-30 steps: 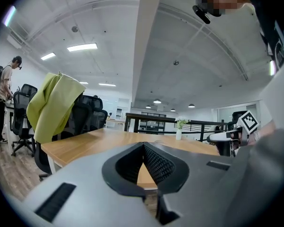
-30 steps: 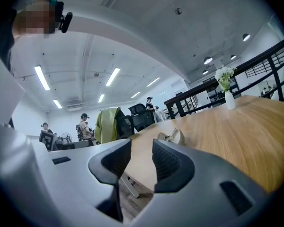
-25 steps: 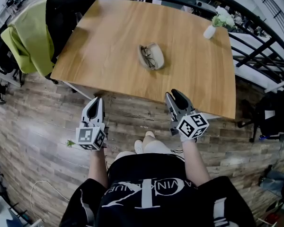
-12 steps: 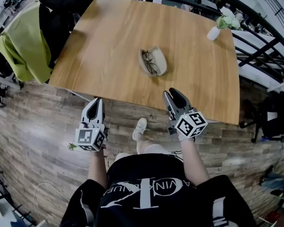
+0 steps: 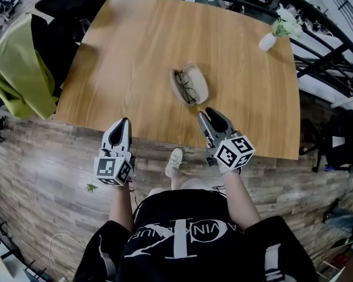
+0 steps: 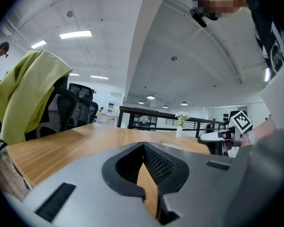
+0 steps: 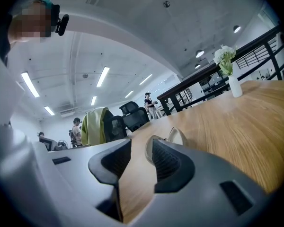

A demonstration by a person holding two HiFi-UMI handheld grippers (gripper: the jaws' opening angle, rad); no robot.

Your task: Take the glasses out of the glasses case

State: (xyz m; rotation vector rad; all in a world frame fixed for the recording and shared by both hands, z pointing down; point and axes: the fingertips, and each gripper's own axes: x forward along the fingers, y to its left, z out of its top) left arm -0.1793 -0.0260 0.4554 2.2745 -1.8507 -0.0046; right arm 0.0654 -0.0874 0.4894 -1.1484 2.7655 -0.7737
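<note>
Our right gripper (image 5: 207, 113), jaws apart and empty, sits nearer the open glasses case (image 5: 197, 82), lying at its 11 o'clock; left gripper (image 5: 123, 123) closed.

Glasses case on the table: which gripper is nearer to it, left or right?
Right. The right gripper sits in front of the glasses case, at the near edge of the table; the left gripper is farther away, off to its left.

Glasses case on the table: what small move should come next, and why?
Probably ease the right tool forward to the open glasses case: its jaws stand apart and empty, short of the case, and the glasses lie inside it.
</note>
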